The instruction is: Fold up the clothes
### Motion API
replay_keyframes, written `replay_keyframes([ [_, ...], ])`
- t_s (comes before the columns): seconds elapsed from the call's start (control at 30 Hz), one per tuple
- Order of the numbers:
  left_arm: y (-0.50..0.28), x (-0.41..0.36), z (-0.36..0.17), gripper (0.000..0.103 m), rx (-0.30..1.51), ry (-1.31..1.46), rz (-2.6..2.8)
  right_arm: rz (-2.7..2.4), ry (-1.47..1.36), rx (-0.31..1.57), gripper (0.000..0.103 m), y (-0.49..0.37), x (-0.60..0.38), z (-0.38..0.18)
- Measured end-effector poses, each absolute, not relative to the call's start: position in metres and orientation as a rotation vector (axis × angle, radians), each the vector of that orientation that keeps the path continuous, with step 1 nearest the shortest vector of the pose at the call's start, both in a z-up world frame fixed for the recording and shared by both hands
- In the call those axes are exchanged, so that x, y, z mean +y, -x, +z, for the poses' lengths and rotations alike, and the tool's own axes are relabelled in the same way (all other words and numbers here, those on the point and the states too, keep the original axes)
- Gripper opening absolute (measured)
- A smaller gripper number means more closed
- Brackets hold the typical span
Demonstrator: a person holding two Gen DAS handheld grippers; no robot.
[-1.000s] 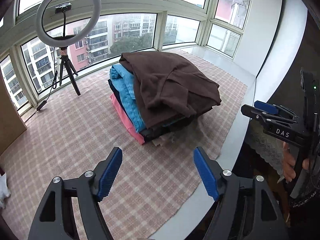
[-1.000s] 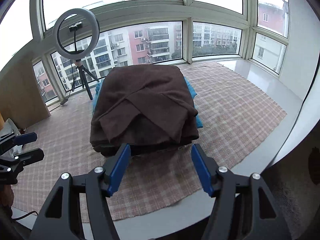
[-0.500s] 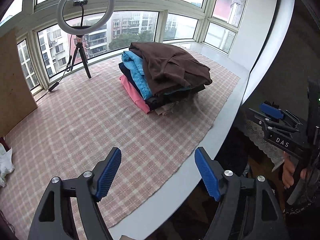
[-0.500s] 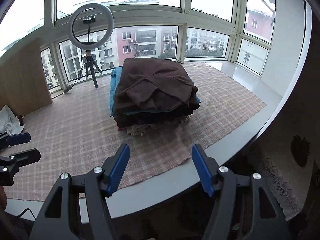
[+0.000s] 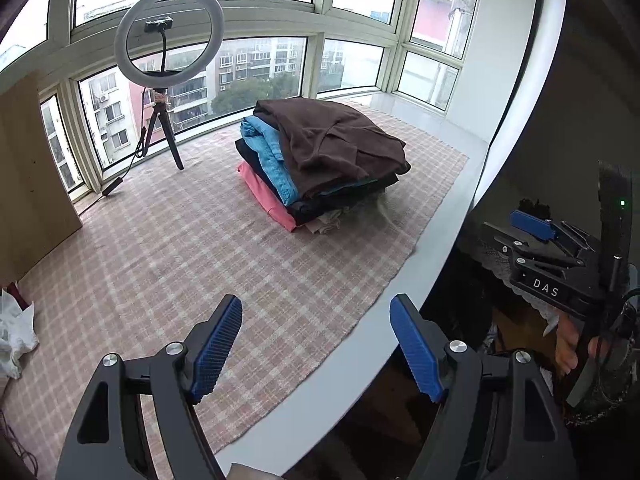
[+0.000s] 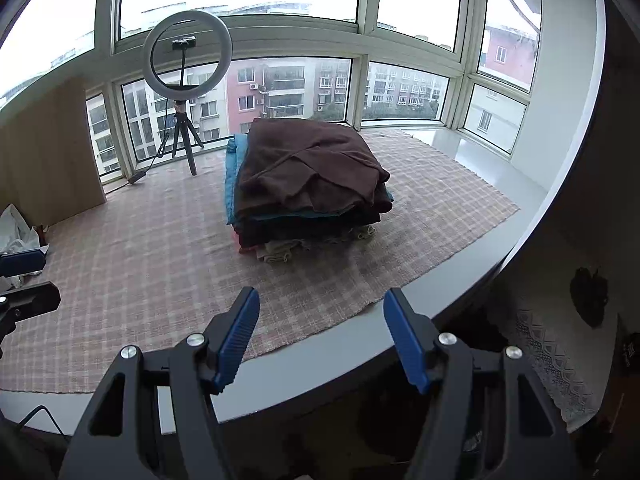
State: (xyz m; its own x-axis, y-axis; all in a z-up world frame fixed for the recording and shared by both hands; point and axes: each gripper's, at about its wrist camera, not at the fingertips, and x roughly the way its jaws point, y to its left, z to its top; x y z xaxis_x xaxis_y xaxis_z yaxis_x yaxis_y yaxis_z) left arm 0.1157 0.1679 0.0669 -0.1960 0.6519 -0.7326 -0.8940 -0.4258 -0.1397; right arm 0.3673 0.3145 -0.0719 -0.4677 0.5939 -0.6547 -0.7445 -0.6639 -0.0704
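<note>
A stack of folded clothes sits on the checked mat near the window, a brown garment on top, blue, black and pink layers under it. The left gripper and the right gripper both hang over the near edge of the mat, well apart from the stack, jaws spread wide and holding nothing. A ring light on a tripod stands by the window
</note>
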Motion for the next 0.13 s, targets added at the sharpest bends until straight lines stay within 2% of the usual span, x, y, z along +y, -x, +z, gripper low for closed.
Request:
replay_keyframes([
  [0.13,-0.115,0.1638,0.0684,0.074,0.374,0.883,1.814,2.157,0.852,0.282,0.064,-0.3646,0.3134,-0.0735],
])
